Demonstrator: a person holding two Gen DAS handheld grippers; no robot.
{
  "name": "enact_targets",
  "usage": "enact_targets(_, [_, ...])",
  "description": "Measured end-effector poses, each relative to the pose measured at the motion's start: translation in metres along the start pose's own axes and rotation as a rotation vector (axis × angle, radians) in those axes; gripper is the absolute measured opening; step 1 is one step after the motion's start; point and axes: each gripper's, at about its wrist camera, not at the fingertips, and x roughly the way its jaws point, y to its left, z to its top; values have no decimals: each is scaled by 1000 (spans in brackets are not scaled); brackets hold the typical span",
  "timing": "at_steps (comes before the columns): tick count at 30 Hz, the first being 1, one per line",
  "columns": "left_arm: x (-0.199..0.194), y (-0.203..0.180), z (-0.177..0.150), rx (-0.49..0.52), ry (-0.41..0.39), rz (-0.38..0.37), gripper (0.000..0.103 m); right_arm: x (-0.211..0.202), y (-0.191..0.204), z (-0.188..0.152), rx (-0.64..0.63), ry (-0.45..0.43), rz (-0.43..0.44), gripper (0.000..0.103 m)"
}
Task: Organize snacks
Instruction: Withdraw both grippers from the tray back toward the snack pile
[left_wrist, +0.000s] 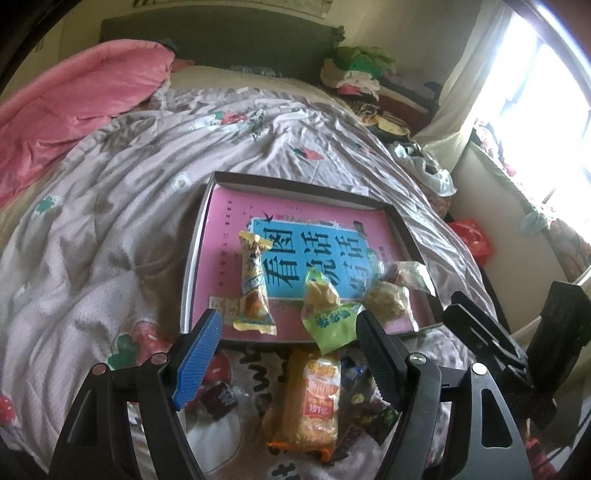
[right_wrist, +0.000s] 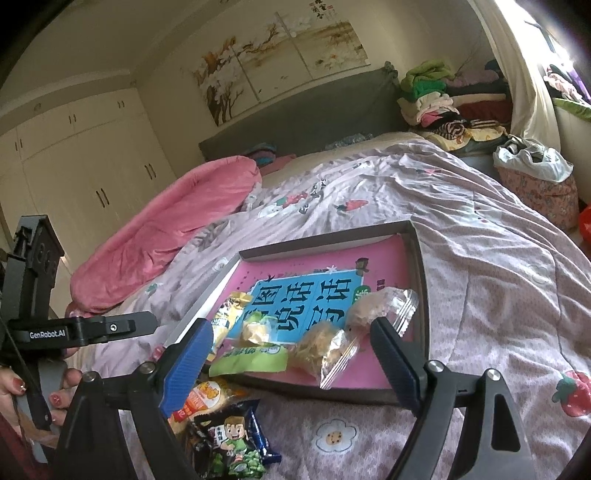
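Note:
A shallow box (left_wrist: 199, 229) (right_wrist: 419, 273) with a pink and blue book inside lies on the bed. In it lie a yellow snack packet (left_wrist: 253, 284) (right_wrist: 229, 310), a green packet (left_wrist: 327, 317) (right_wrist: 251, 360) and two clear packets of brown snacks (left_wrist: 391, 299) (right_wrist: 328, 350). In front of the box, on the quilt, lie an orange packet (left_wrist: 317, 398) (right_wrist: 207, 400) and a dark cartoon packet (right_wrist: 231, 439). My left gripper (left_wrist: 290, 332) is open and empty above the box's near edge. My right gripper (right_wrist: 291, 350) is open and empty over the near packets.
The bed carries a lilac strawberry-print quilt (left_wrist: 92, 240) and a pink blanket (left_wrist: 66, 110) (right_wrist: 166, 229). Piled clothes (left_wrist: 354, 70) (right_wrist: 436, 96) sit at the headboard's right. A white bag (right_wrist: 532, 162) and red bag (left_wrist: 472, 236) lie beside the bed. The other gripper (right_wrist: 74, 328) shows at left.

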Motion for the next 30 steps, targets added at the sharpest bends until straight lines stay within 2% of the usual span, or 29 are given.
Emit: enact_targets(30, [5, -6, -35, 113, 89, 17, 76, -5, 18, -18, -64, 90, -65, 87])
